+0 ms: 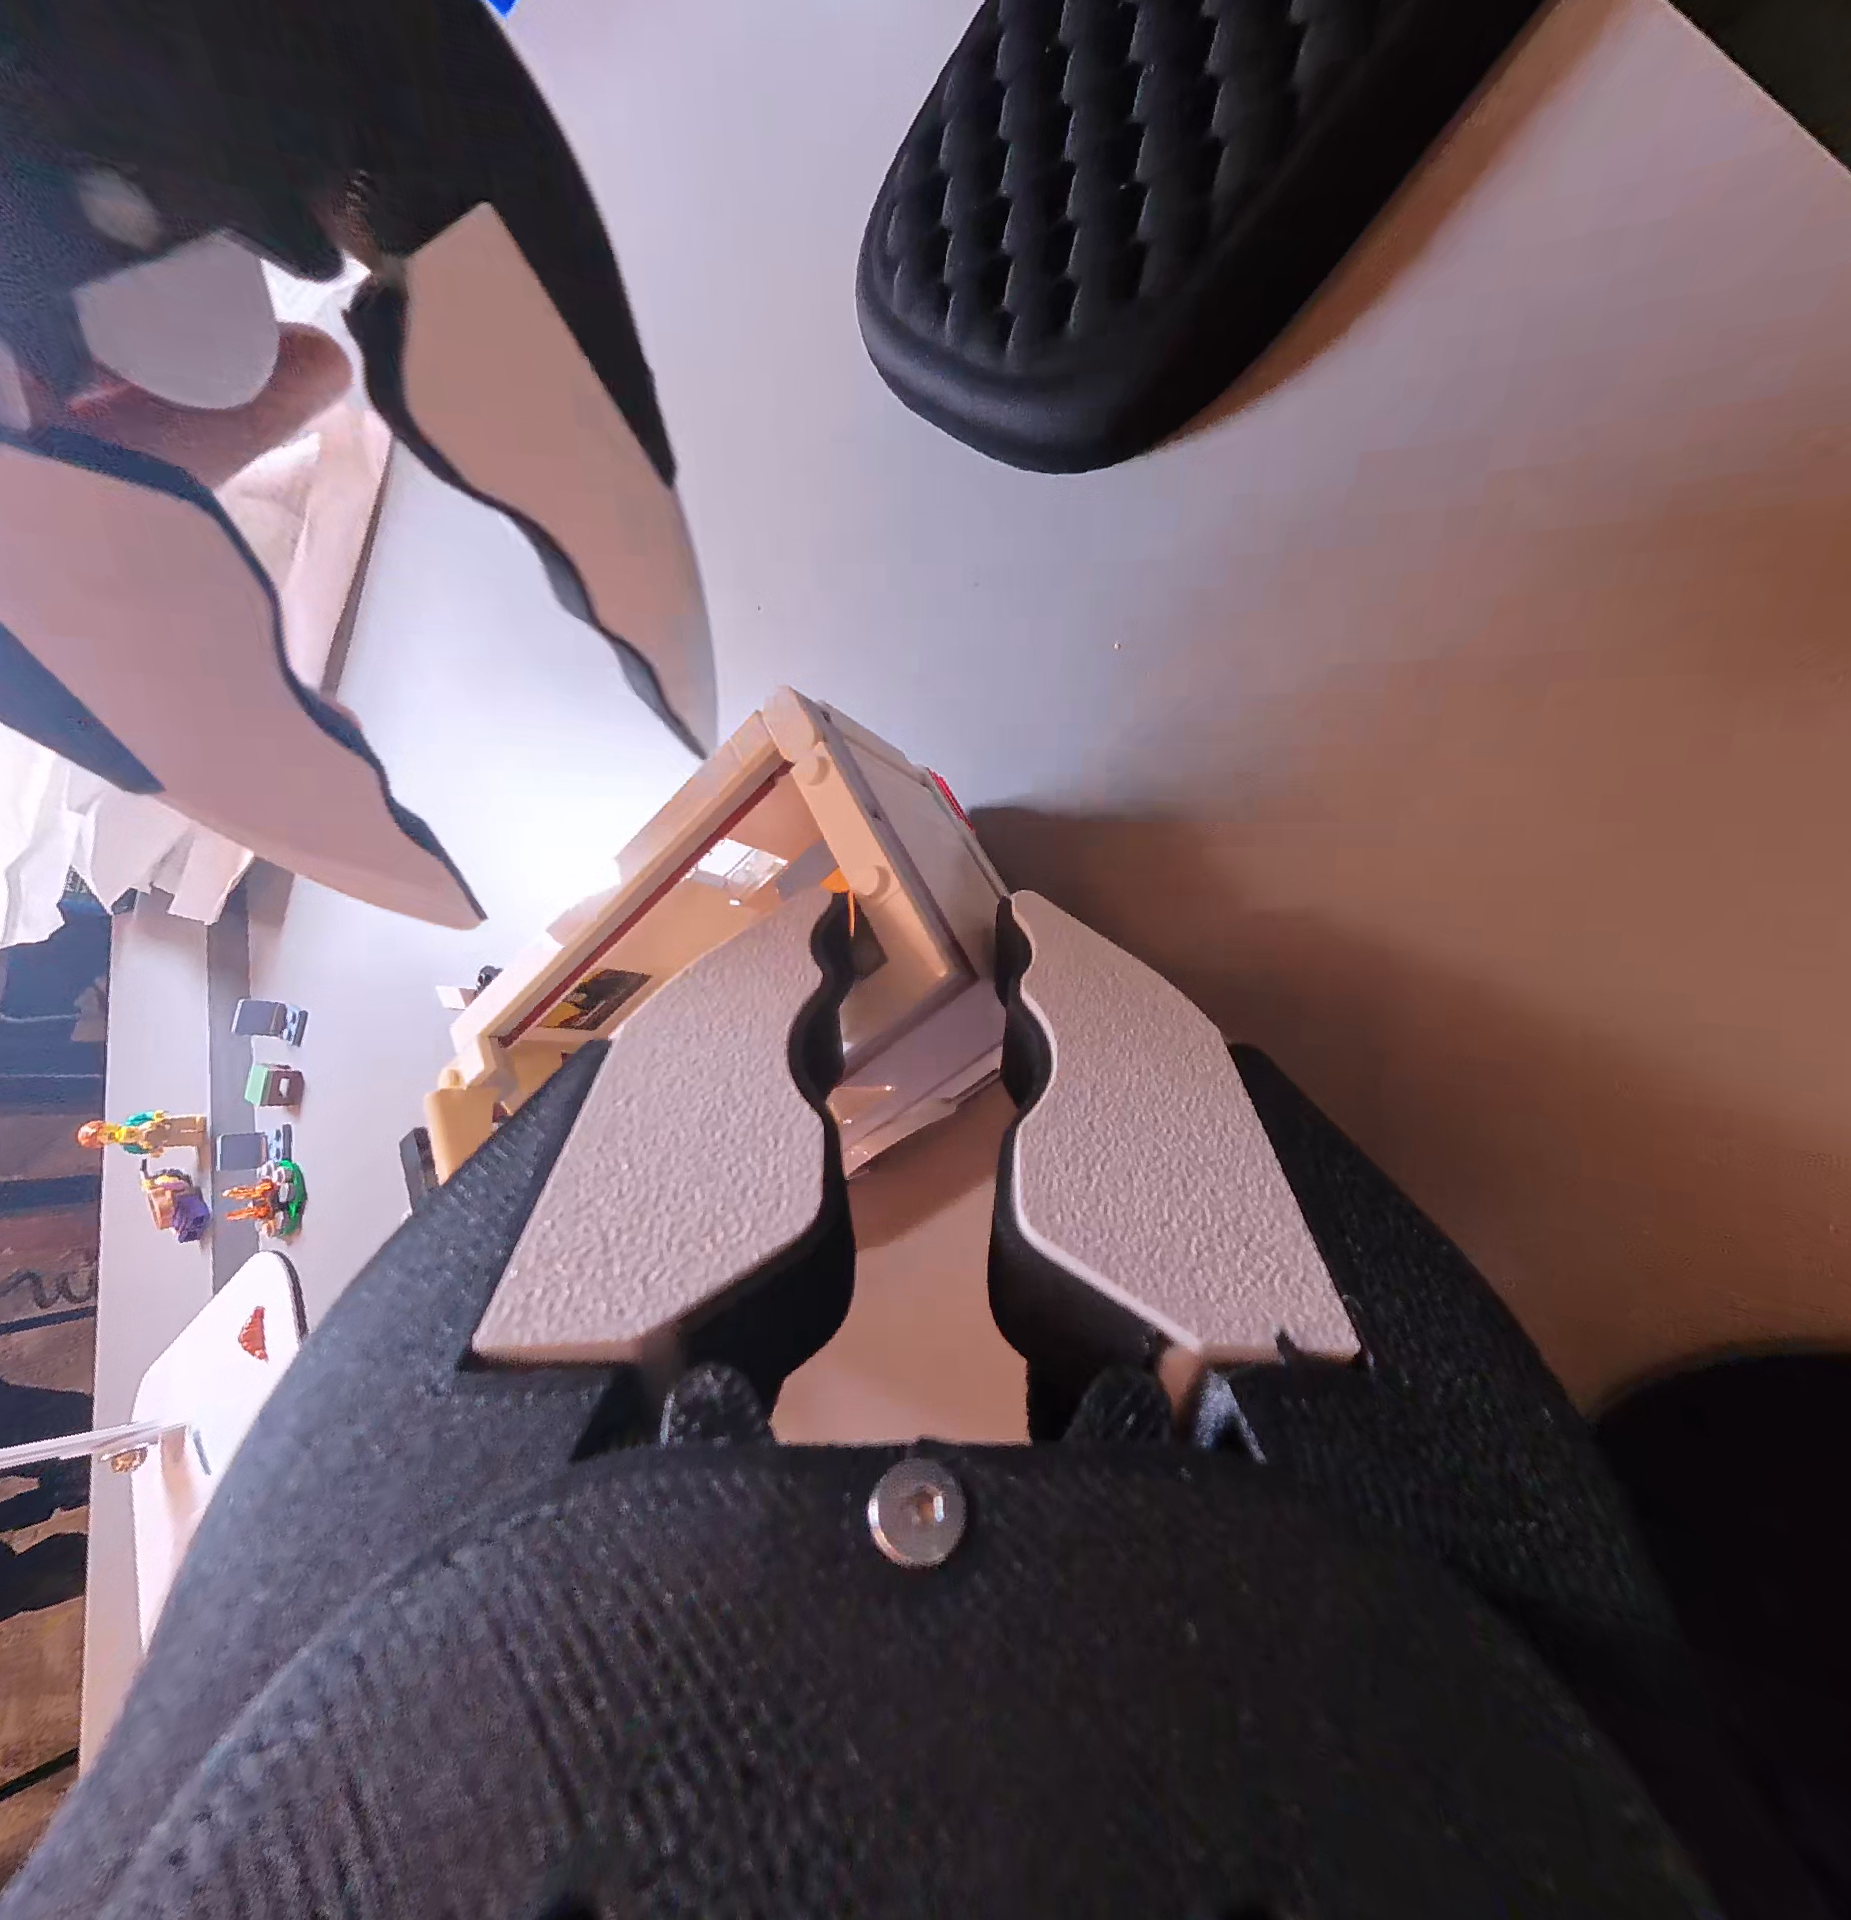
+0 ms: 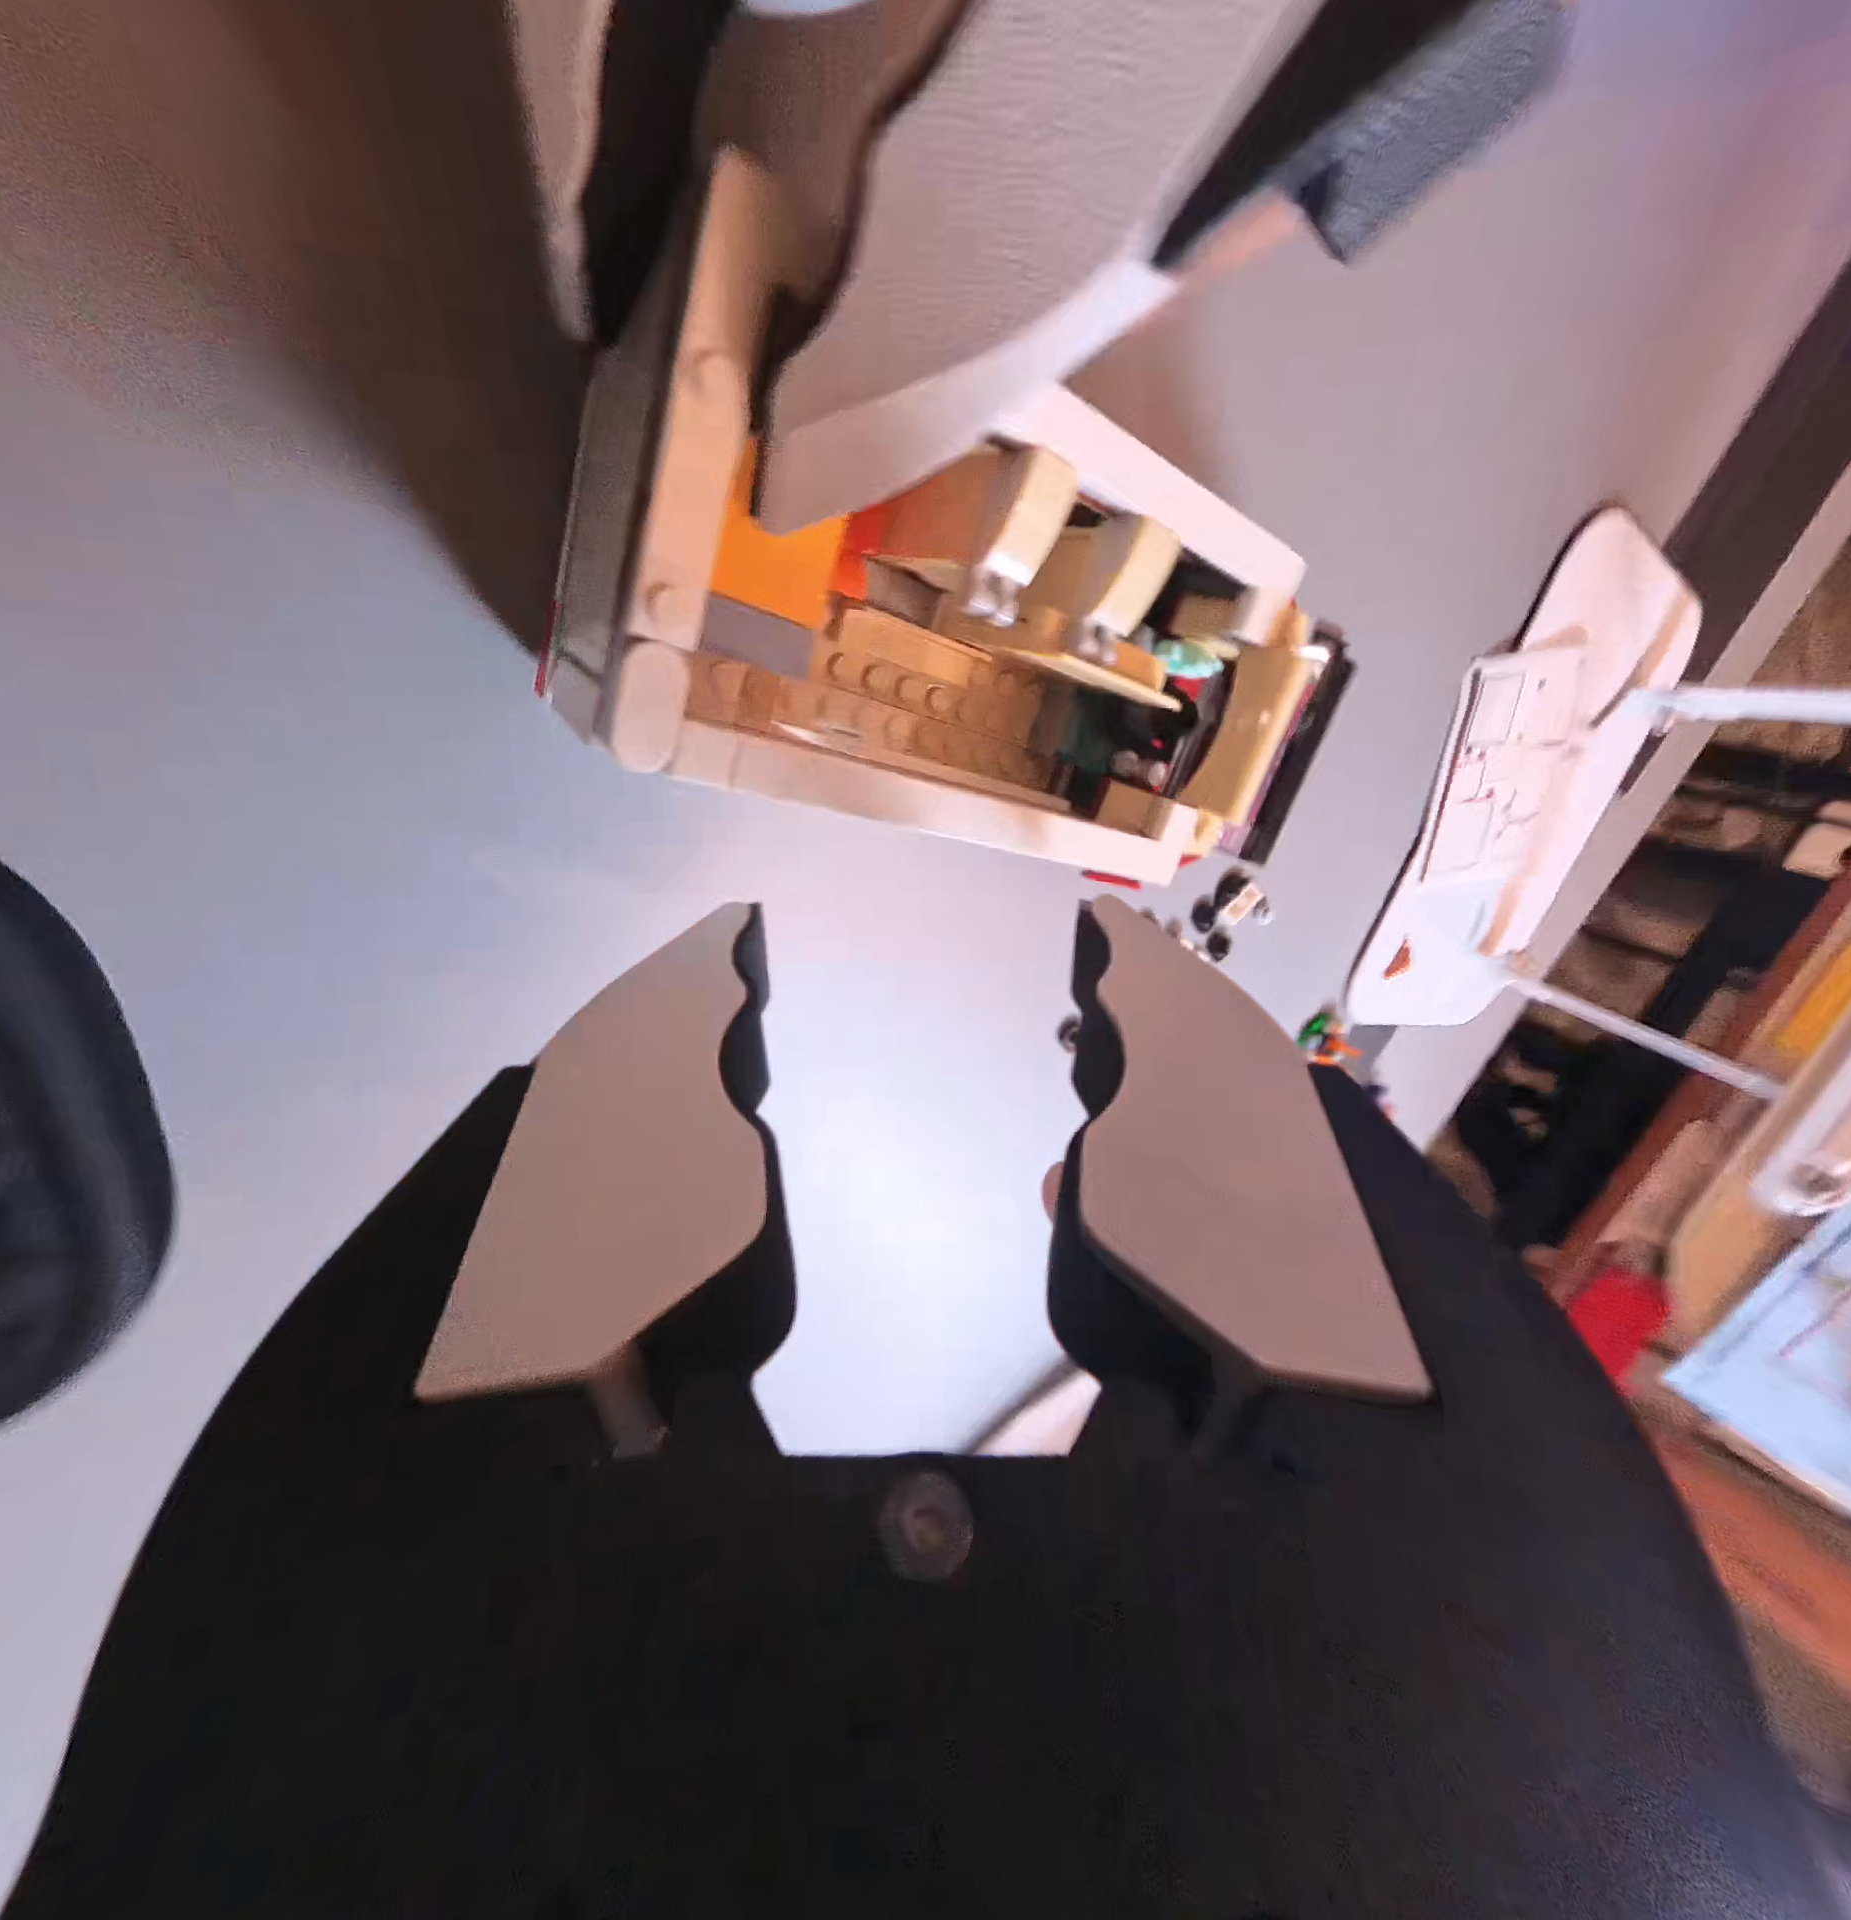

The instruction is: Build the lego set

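we're clamping the left gripper (image 1: 916, 977) on the end wall of the white brick-built model (image 1: 692, 894), pads pressing both faces, lifting it clear of the desk (image 1: 1316, 675). our right gripper (image 2: 916, 935) is hanging wide open and bare just beside the model's open side. best keeping that hold square and steady. figures (image 1: 173, 1174), a white tray (image 2: 1523, 769) and a black pad (image 1: 1129, 229) are crowding nearby.

A white table (image 1: 1004, 520) carries a black textured pad (image 1: 1108, 229), small toy figures (image 1: 225, 1174) near its far edge, loose black wheels (image 2: 1227, 914), and a white tray (image 2: 1523, 769) over the edge
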`<move>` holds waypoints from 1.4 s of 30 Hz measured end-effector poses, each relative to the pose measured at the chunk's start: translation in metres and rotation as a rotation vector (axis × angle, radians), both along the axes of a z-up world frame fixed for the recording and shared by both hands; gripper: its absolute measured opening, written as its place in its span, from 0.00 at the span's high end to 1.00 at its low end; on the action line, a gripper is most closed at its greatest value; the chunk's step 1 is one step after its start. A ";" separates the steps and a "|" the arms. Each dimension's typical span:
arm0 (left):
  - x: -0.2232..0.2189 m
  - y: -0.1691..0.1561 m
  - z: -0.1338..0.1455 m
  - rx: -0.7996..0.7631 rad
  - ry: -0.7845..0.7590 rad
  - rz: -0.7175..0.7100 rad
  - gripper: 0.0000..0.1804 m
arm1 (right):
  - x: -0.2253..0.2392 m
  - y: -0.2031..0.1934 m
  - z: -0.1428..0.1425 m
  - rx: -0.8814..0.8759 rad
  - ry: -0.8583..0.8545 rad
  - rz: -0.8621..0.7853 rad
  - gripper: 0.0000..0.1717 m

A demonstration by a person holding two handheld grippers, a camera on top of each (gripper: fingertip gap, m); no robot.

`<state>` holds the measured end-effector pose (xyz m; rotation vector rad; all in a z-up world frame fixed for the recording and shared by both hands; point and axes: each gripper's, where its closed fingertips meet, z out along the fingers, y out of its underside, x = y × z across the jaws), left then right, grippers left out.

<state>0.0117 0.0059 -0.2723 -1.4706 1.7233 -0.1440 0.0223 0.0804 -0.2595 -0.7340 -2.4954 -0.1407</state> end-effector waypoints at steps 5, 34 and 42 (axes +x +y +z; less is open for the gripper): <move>-0.001 -0.002 0.000 -0.003 0.002 -0.006 0.85 | -0.014 -0.010 -0.006 0.102 -0.078 0.153 0.65; 0.001 0.001 0.000 -0.043 -0.001 0.052 0.86 | 0.097 -0.075 -0.009 -0.522 -0.138 -0.323 0.84; 0.002 0.001 0.001 -0.037 -0.018 0.031 0.86 | 0.087 0.004 -0.013 -0.202 -0.143 -0.349 0.86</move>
